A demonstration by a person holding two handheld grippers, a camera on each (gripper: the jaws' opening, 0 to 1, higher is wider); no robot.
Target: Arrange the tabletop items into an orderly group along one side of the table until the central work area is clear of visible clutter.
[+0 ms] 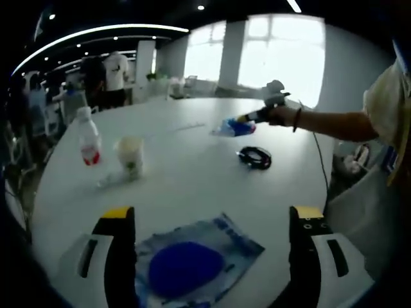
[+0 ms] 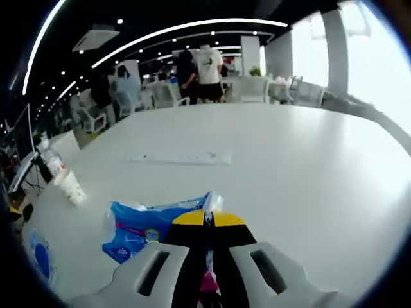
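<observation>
Nearest in the left gripper view, my left tongs (image 1: pixel 212 221) stand wide apart, nothing held. Between them lies a clear packet with a blue disc inside (image 1: pixel 192 260), flat on the white worktop (image 1: pixel 192 167). Its long axis runs from near left to far right, one corner pointing far right.

Further out on the left stands a plastic bottle with a red label (image 1: pixel 88 136), upright. Just right of it is a pale cup (image 1: pixel 130 156), also upright and apart from the bottle. Toward the right, a coiled black cable (image 1: pixel 255 156) lies flat, well apart from the cup.

At the far right of that view, a person's hand (image 1: pixel 277 114) carries my right tongs (image 1: pixel 243 119), whose tips meet a blue wrapper (image 1: pixel 234 127) on the worktop.

In the right gripper view, my right tongs (image 2: pixel 208 219) are closed tight on the near edge of that blue wrapper (image 2: pixel 144 224). The wrapper is crumpled and lies to the left of the tips; its long axis runs left to right, with the pinched end at the right. Beyond it a white power strip (image 2: pixel 178 158) lies flat, long axis left to right. The pale cup (image 2: pixel 70 186) stands at the left, the bottle (image 2: pixel 50 160) just behind it. People stand beyond the far edge of the worktop (image 2: pixel 308 167).
</observation>
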